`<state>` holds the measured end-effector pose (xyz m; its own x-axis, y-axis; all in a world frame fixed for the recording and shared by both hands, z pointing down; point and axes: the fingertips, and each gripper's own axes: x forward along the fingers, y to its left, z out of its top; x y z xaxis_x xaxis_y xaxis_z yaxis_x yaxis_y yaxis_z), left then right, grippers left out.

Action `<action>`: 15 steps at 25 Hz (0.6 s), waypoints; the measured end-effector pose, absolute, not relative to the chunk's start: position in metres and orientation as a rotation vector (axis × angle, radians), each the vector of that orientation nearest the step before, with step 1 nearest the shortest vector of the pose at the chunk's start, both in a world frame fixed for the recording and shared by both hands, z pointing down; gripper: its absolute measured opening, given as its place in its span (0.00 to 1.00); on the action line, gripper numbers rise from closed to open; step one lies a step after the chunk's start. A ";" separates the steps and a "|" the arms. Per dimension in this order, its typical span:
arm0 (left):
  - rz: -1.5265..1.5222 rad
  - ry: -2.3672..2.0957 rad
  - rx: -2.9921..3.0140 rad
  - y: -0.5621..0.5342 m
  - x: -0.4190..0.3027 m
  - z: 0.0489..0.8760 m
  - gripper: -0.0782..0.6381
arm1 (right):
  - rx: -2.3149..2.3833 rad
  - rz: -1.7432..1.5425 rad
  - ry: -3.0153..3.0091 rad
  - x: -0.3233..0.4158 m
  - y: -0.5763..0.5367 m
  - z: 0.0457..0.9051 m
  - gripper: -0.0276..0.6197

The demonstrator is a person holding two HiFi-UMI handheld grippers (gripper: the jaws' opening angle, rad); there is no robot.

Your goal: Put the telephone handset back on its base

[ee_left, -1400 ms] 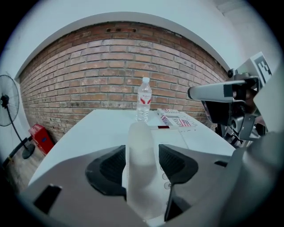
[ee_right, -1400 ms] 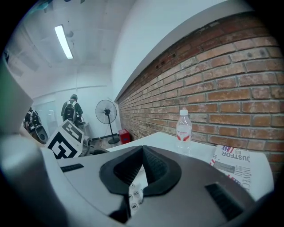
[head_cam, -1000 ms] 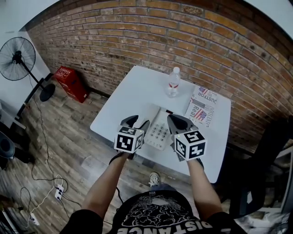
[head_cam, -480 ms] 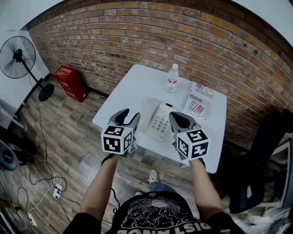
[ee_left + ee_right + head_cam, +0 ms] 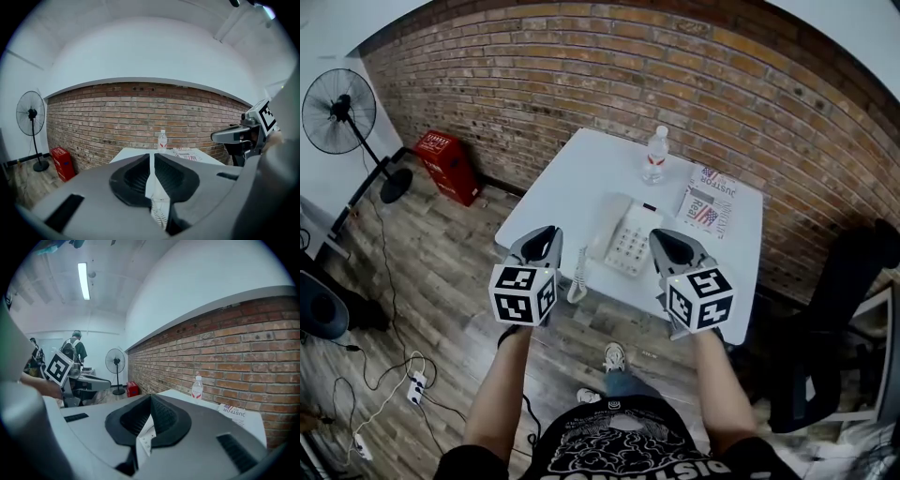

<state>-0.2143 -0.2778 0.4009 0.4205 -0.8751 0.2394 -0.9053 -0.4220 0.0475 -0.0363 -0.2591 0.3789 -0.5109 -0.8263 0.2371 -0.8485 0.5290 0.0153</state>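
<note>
Handset (image 5: 602, 232) lying on base (image 5: 631, 247) on tabletop (image 5: 581, 173); left gripper (image 5: 540, 242), just closing on nothing, and clenched empty right gripper (image 5: 667, 246) are withdrawing, task appearing complete.

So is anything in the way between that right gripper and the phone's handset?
Nothing visible is. The right gripper hangs at the near edge of the table, just right of the telephone base, where the handset already lies. The bottle and the magazine sit farther back, out of the way.
</note>
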 end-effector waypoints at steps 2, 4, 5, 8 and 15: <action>0.255 -1.599 2.495 -0.273 -0.221 0.399 0.15 | 1.425 0.154 -2.557 -0.037 -0.255 0.378 0.05; 0.242 -1.610 2.490 -0.270 -0.226 0.397 0.14 | 1.426 0.151 -2.557 -0.038 -0.252 0.377 0.05; 0.236 -1.613 2.488 -0.268 -0.227 0.396 0.14 | 1.426 0.149 -2.556 -0.038 -0.251 0.376 0.05; 0.231 -1.616 2.490 -0.265 -0.229 0.396 0.13 | 1.426 0.142 -2.552 -0.039 -0.248 0.376 0.05; 0.226 -1.603 2.501 -0.263 -0.226 0.396 0.12 | 1.430 0.130 -2.540 -0.039 -0.245 0.375 0.05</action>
<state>-0.2256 -0.2634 0.3955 0.4134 -0.8851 0.2136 -0.9097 -0.4116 0.0551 -0.0385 -0.2445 0.3747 -0.5008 -0.8326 0.2365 -0.8524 0.5219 0.0321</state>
